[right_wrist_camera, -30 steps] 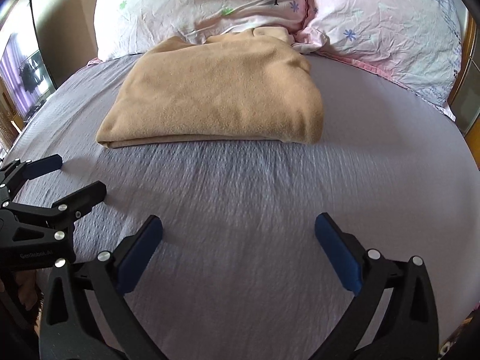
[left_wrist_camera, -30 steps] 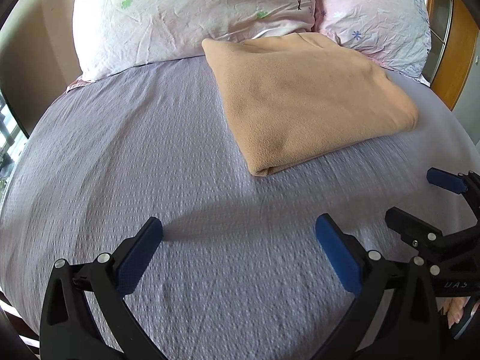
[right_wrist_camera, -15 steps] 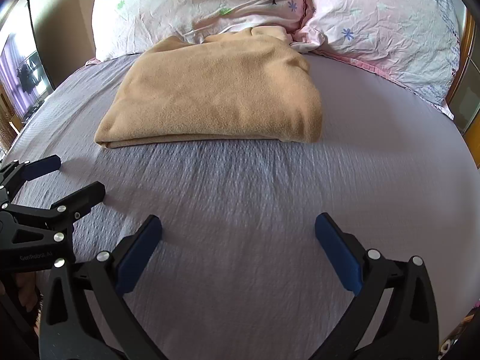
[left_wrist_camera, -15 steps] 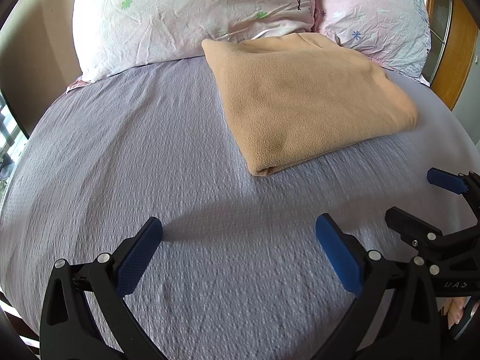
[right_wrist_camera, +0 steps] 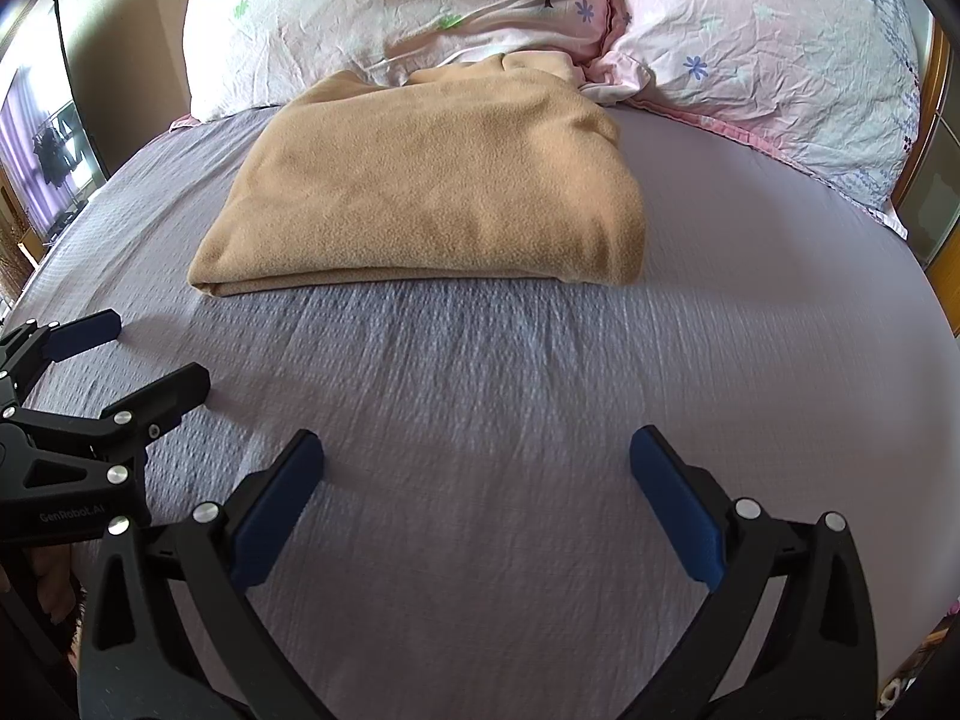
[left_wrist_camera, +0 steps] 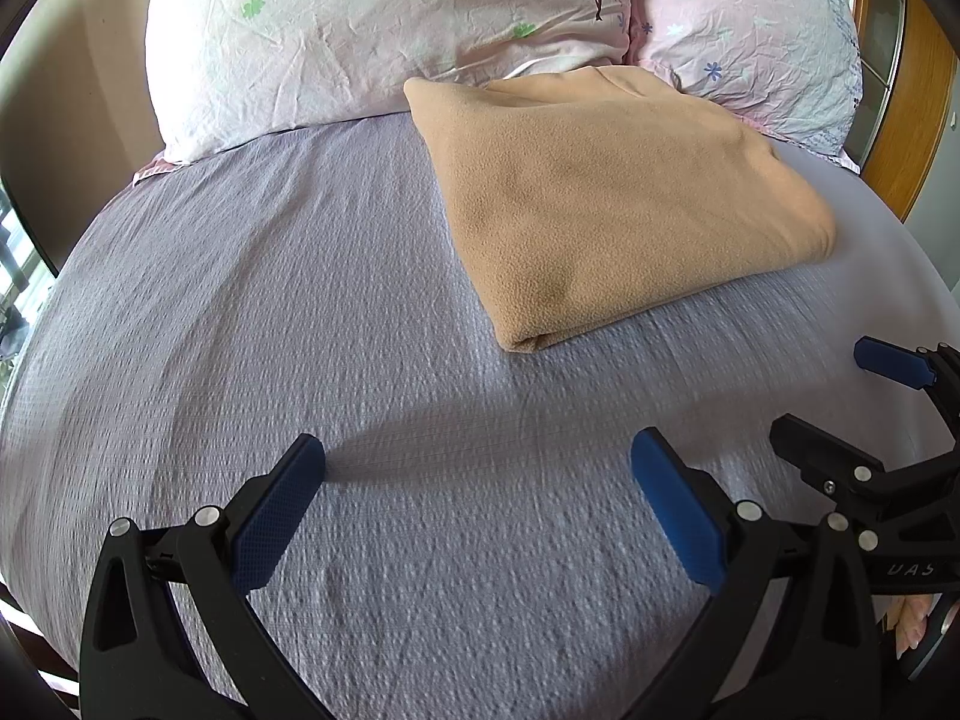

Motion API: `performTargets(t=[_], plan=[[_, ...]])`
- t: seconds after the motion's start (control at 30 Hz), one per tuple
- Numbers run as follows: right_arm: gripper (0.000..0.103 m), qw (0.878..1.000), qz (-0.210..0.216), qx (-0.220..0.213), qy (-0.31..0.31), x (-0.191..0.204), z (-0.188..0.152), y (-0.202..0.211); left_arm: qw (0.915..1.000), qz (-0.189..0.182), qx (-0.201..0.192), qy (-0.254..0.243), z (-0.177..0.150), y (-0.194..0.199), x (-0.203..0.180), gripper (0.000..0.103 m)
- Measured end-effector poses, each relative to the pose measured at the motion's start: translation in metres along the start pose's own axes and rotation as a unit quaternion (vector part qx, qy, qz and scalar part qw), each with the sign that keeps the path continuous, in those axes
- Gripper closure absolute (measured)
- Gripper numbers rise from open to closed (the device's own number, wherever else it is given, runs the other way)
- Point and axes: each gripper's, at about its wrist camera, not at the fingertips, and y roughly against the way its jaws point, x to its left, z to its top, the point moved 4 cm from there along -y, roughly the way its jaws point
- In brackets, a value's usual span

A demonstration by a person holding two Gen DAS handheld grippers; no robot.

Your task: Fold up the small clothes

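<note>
Nearest the cameras, the left gripper (left_wrist_camera: 477, 495) hovers low over the bedsheet (left_wrist_camera: 252, 312) with its blue-padded jaws spread wide and nothing between them. The right gripper (right_wrist_camera: 476, 492) sits just beside it, equally wide and empty, so the two tools hang side by side over the near part of the bed. Farther on, well apart from both grippers, lies the tan fleece garment (right_wrist_camera: 432, 180), a flat, squared bundle whose layered edge faces the cameras. Its far end touches the two flowered pillows (left_wrist_camera: 390, 30) at the head of the bed. Judging by that tidy shape, the folding looks finished or nearly so, and this moment reads as a pause with both tools drawn back from the cloth. If another fold is wanted, the next move calls for bringing both grippers forward to the near corners, pinching all the layers together, and lifting them evenly so the bundle does not slide apart.
</note>
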Motion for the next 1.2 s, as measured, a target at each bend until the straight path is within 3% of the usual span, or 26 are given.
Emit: performTargets(t=[1.2], plan=[[0.002,1.0,0.002,0.0,0.003,-0.0014,0.0,0.0006,1.0,-0.002,-0.004,-0.003,0.0015,-0.0001,-0.0004,0.001]])
